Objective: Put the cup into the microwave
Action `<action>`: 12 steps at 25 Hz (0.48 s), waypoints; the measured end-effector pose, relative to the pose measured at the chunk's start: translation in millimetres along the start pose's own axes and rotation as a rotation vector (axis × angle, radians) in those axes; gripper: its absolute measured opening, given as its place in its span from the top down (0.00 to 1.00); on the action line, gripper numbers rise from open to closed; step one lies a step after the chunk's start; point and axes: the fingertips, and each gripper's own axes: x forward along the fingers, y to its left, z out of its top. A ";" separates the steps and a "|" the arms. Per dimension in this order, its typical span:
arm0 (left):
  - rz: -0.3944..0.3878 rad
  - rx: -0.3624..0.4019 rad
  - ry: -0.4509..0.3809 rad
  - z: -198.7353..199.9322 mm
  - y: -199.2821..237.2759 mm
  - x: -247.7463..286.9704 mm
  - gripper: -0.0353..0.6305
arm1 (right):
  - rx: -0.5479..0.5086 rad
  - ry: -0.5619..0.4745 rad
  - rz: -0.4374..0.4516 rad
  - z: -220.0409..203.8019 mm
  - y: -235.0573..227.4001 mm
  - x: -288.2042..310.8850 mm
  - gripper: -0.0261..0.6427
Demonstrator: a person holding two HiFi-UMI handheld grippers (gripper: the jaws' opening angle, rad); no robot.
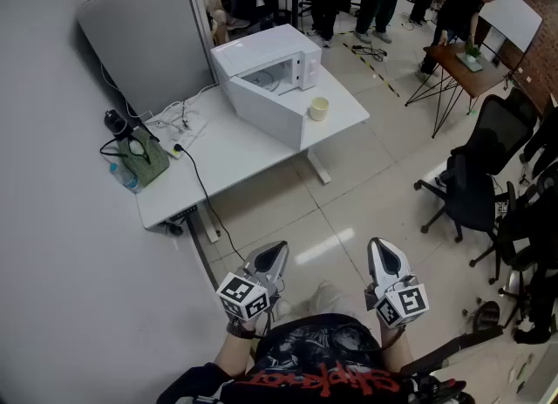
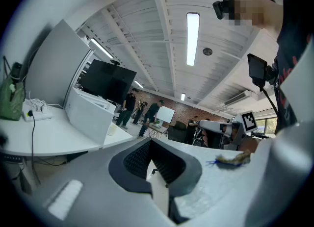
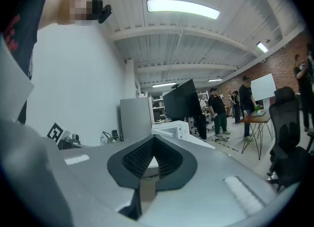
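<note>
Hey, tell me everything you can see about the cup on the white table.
The cup is small, plain and pale cream; its material can't be told. It stands upright, mouth open upward, on the white table near its right end, in front of the white microwave. It sits close beside the edge of the open door; whether they touch is unclear. No handle shows, and nothing holds it.
</note>
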 end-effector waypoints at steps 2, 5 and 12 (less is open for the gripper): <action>0.003 0.023 -0.006 9.3 11.5 20.3 0.94 | -0.005 0.004 0.001 -1.3 -15.0 20.6 0.96; 0.021 0.056 -0.011 27.5 37.2 57.2 0.94 | -0.032 0.009 -0.005 -3.2 -43.5 66.2 0.96; 0.092 0.088 -0.003 70.8 91.7 138.0 0.94 | -0.047 -0.020 0.085 21.6 -94.5 172.6 0.96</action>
